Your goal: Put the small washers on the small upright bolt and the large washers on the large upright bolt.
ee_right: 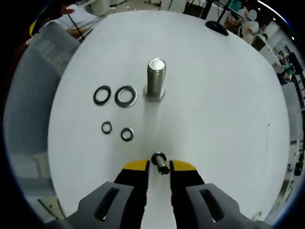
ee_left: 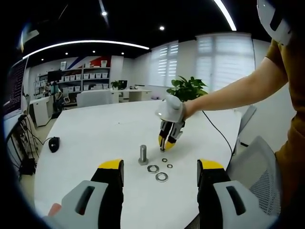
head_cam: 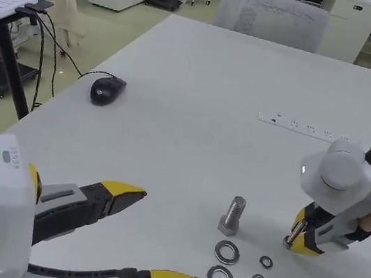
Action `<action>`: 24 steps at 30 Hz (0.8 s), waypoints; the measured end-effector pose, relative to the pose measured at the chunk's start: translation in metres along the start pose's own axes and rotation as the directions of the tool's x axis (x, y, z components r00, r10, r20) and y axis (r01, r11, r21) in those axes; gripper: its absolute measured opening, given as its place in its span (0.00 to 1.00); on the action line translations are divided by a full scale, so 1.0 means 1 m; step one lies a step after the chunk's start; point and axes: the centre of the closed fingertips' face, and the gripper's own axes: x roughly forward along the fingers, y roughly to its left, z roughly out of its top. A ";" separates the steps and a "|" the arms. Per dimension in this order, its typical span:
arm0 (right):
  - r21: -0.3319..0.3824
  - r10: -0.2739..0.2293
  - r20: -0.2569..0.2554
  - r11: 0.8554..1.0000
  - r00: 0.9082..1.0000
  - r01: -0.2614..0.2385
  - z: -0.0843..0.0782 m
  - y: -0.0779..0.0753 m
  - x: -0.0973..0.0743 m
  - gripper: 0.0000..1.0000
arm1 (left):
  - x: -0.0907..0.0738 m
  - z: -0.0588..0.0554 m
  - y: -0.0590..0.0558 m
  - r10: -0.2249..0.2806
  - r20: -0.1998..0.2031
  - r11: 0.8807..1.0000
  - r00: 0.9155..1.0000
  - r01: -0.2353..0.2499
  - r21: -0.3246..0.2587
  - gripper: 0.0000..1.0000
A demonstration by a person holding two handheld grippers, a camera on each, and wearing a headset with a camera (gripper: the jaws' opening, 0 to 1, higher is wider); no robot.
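white table (head_cam: 199, 99): upright bolt (head_cam: 232, 215), four washers (head_cam: 227, 252), mouse (head_cam: 107, 89) (power strip (head_cam: 300, 125) too)

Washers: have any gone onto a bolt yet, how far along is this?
No washer is on a bolt. The large bolt stands upright, bare. The right gripper is shut on the small bolt. Two large washers and two small washers lie loose, all left to place. The left gripper is open.

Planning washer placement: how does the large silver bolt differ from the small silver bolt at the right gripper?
The large silver bolt is thicker and taller than the small silver bolt. The large one stands free on the white table; the small one sits between the right gripper's yellow fingers. Both are bare of washers.
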 end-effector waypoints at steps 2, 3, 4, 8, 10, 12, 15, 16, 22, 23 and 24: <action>0.011 0.000 0.001 1.000 1.000 0.000 -0.002 0.002 -0.002 0.18 | 0.000 -0.001 0.000 -0.002 -0.003 1.000 1.000 0.002 0.003 0.61; 0.011 -0.001 -0.001 1.000 1.000 0.001 -0.003 0.002 -0.003 0.18 | 0.001 -0.001 -0.001 -0.002 -0.003 1.000 1.000 0.002 0.004 0.61; 0.014 -0.004 0.000 1.000 1.000 0.004 -0.004 0.003 -0.004 0.18 | 0.001 -0.001 -0.001 -0.004 -0.002 1.000 1.000 0.004 0.004 0.61; 0.038 -0.013 0.001 0.999 1.000 0.013 -0.008 0.006 -0.010 0.18 | 0.001 0.001 -0.001 -0.008 0.004 1.000 1.000 0.008 0.007 0.62; 0.046 -0.014 0.002 0.999 1.000 0.014 -0.009 0.009 -0.013 0.18 | 0.001 0.002 -0.002 -0.009 0.006 1.000 1.000 0.009 0.013 0.62; 0.056 -0.010 0.005 0.998 1.000 0.010 -0.009 0.015 -0.015 0.17 | 0.001 0.002 -0.003 -0.013 0.006 1.000 1.000 0.013 0.017 0.62; 0.063 -0.004 0.007 0.998 1.000 0.003 -0.009 0.023 -0.016 0.17 | 0.000 0.003 -0.004 -0.019 0.008 1.000 1.000 0.018 0.023 0.61; 0.070 0.002 0.015 0.998 1.000 -0.003 -0.008 0.027 -0.016 0.17 | 0.000 0.002 -0.004 -0.021 0.005 0.999 1.000 0.021 0.026 0.61; 0.108 0.034 0.072 0.993 0.997 -0.041 0.005 0.055 -0.012 0.17 | 0.000 0.007 -0.015 -0.038 0.015 0.998 0.999 0.038 0.041 0.61; 0.103 0.038 0.072 0.994 0.997 -0.045 0.006 0.059 -0.011 0.17 | -0.001 0.009 -0.017 -0.043 0.017 0.998 0.999 0.042 0.045 0.61; 0.101 0.042 0.072 0.994 0.997 -0.049 0.007 0.062 -0.010 0.17 | -0.001 0.010 -0.019 -0.047 0.018 0.998 0.999 0.046 0.047 0.61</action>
